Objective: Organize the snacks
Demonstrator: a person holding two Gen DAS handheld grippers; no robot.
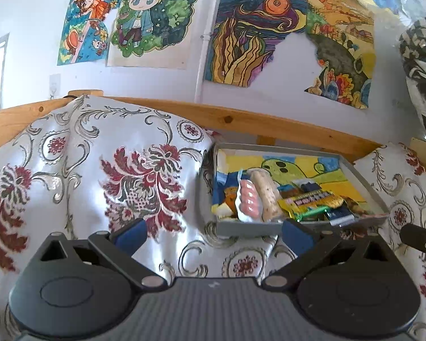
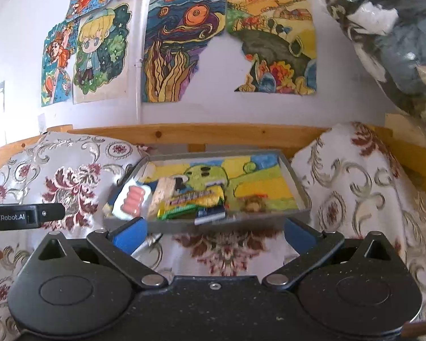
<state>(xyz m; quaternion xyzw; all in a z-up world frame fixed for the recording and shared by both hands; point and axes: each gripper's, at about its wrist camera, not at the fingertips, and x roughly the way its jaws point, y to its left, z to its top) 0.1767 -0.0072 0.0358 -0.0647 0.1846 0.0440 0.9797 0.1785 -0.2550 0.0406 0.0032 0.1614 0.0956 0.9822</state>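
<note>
Both hand-held grippers agape, empty; snacks [image 2: 184,199] in tray [image 2: 295,190]

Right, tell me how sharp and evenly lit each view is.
Left wrist view: fisheye bends the wooden rail; satin cloth glares white; the tray and snacks are fairly crisp. Right wrist view: same curvature, the snacks and tray front edge are smeared by blur, wall drawings evenly lit.

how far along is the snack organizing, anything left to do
Done, it seems: the snacks sit bunched at the near end of the grey tray, among them the pink sausage pack, a pale bar and a yellow-green packet. In hand: nothing; the left gripper and right gripper are open and empty. Left: no loose snacks show on the floral cloth.
</note>
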